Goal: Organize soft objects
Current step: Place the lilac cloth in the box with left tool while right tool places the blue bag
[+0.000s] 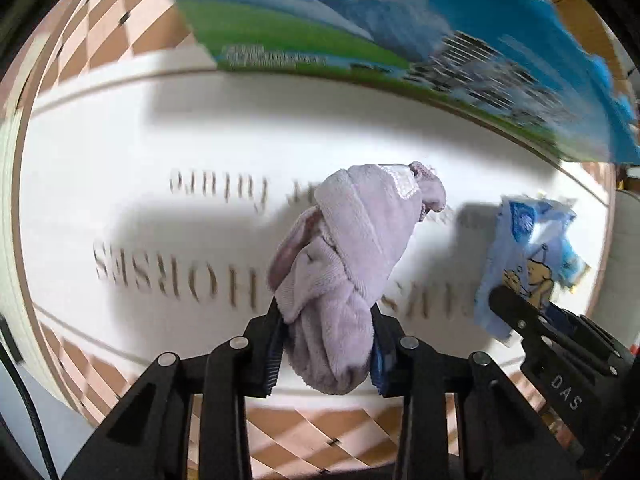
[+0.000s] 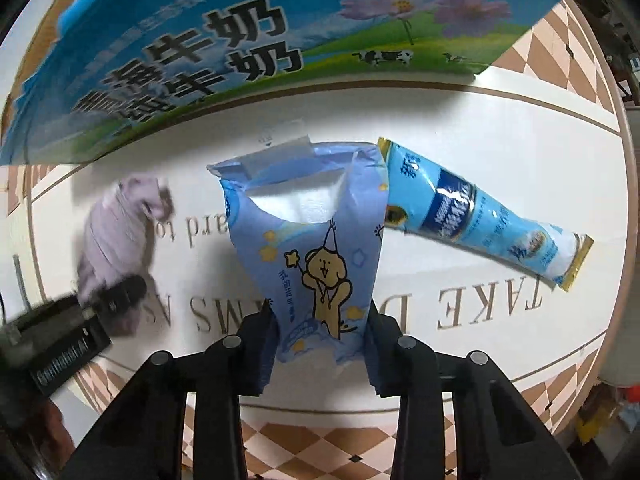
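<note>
Lilac cloth (image 1: 344, 264): bunched terry fabric, pinched in your left gripper (image 1: 328, 354), fingers closed on its lower end, held clear above the tabletop (image 1: 120, 152).
Blue tissue pack (image 2: 316, 248): cartoon bear print, top torn open with white tissue showing; your right gripper (image 2: 320, 344) has its fingers clamped on the pack's bottom, pack upright and lifted.
Sachet (image 2: 484, 216): light-blue tube packet with gold ends, lying flat on the tabletop just right of the pack.
Carton (image 2: 248, 40): blue-green milk box with Chinese print, at the far edge of the tabletop, behind both held items.
Tabletop: white with printed lettering and a brown border line.
Floor (image 2: 320, 448): checkered tan-and-white tiles.
Blur: left view is smeared.
</note>
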